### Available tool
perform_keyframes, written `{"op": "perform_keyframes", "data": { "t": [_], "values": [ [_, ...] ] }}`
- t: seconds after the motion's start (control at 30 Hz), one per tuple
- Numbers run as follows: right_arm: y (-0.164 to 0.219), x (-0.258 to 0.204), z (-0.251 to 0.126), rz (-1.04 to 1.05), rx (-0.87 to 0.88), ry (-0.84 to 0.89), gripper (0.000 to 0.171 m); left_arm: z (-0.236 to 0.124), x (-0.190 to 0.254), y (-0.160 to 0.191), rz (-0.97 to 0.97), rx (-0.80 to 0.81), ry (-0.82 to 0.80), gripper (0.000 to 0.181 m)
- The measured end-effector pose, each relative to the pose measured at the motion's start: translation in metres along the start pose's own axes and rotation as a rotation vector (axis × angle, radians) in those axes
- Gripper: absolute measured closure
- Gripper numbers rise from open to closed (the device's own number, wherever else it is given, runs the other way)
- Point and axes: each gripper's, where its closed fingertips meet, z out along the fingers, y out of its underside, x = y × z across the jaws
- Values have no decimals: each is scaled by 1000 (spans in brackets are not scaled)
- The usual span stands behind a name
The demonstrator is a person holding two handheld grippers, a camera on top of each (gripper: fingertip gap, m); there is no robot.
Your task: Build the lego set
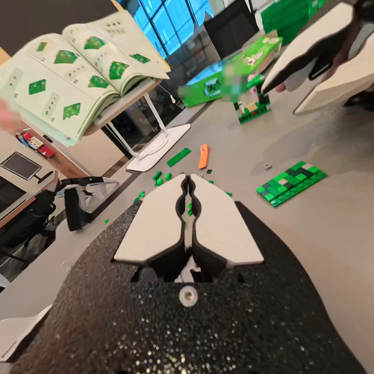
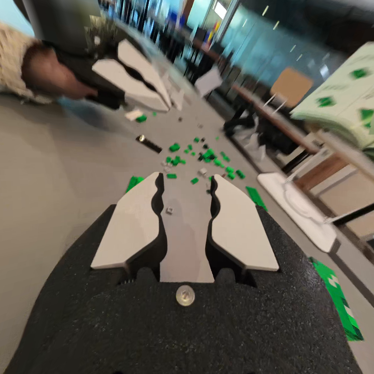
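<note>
Left wrist view: a partly built green plate assembly [image 1: 291,183], tiled in several greens with a few pale tiles, was seen lying flat on the grey table [image 1: 303,253], to the right of the left gripper [image 1: 188,176]. Loose green bricks [image 1: 162,178] were scattered just beyond the gripper's tips, and an orange brick separator [image 1: 204,155] and a long green plate [image 1: 179,157] lay farther off. The left gripper's jaws were pressed together, with nothing seen between them. A small built model [image 1: 253,105] stood far right, beside the right gripper [image 1: 283,95]. An open instruction book [image 1: 81,74] was propped on a white stand [image 1: 159,145] at far left. In the right wrist view, the right gripper's jaws were held wide apart and empty over the table, a small grey piece [image 2: 169,210] lying between them.
</note>
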Motion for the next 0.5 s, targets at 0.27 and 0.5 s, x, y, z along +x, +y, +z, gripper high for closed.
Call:
{"op": "perform_keyframes", "data": {
  "t": [0.27, 0.5],
  "values": [
    [-15, 16, -12, -17, 244, 127, 141, 7, -9, -18, -50, 142, -127, 167],
    [-15, 15, -9, -18, 259, 117, 146, 32, -17, -33, -10, 200, -242, 166]
  ]
}}
